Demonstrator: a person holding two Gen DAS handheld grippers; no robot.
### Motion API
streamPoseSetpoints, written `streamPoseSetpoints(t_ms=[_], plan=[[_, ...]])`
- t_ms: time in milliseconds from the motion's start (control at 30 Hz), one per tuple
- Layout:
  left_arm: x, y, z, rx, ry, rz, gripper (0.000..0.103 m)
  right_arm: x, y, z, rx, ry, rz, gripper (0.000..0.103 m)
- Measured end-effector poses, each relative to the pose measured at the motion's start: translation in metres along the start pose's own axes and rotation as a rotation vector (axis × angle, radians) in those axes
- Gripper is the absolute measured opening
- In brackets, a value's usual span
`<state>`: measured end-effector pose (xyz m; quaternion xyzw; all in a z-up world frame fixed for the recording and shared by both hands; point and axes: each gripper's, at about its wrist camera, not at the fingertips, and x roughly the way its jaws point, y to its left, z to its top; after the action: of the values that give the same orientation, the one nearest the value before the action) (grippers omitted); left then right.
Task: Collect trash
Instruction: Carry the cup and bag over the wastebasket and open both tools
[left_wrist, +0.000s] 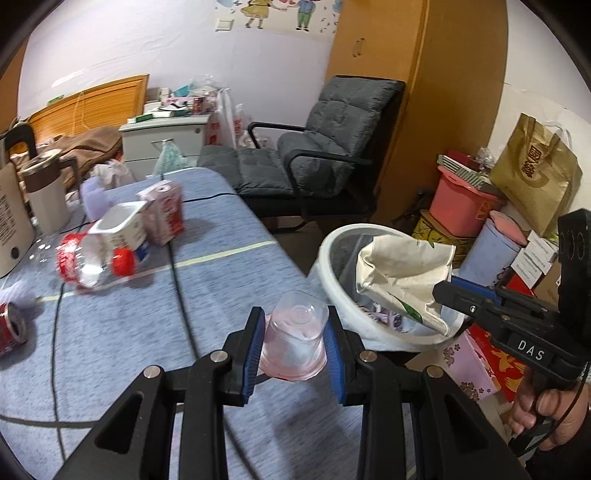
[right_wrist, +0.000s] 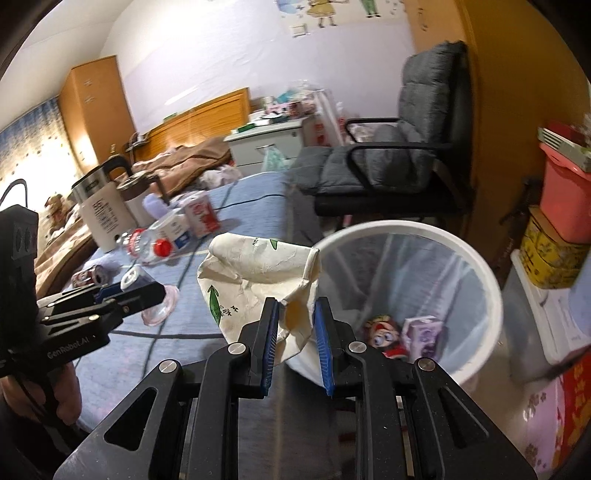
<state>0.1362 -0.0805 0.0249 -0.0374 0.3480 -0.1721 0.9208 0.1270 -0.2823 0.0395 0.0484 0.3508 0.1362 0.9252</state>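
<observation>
Two claws are in play, each closed on one piece of trash. The left claw (left_wrist: 295, 332) pinches a clear plastic cup (left_wrist: 294, 336) with a pinkish tint, held upside down between its blue ribbed pads, over the near edge of the counter (left_wrist: 122, 332) and just beside the bin (left_wrist: 345, 295). The right claw (right_wrist: 295, 328) clamps the lower corner of a crumpled cream paper bag (right_wrist: 255, 280) with green print, which hangs at the bin's rim on the counter side.

The bin is one round white pail lined with a thin translucent bag. At its bottom lie two pieces: a purple carton (right_wrist: 423, 332) and a red printed wrapper (right_wrist: 380, 332), both partly hidden by the claw.

On the blue woven cloth of the counter, farther from the bin, four pieces remain: one clear bottle (left_wrist: 88, 262) on its side with red label and cap, one white yoghurt tub (left_wrist: 122, 229) tipped over, one pink-and-white drink carton (left_wrist: 164, 210) upright, and one crushed red can (left_wrist: 11, 325) cut off at the frame edge. Two kettles (right_wrist: 107, 210) stand beyond these, one largely hidden behind the other. A thin dark cable (left_wrist: 181, 295) crosses the cloth.
</observation>
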Motion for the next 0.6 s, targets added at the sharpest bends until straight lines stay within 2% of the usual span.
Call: streamPoseSetpoints(t_ms=[600], plan=[[0.053, -0.065, 0.036, 0.082, 0.001, -0.155, 0.033, 0.003, -0.071, -0.009, 0.099, 0.028, -0.144, 0.021]])
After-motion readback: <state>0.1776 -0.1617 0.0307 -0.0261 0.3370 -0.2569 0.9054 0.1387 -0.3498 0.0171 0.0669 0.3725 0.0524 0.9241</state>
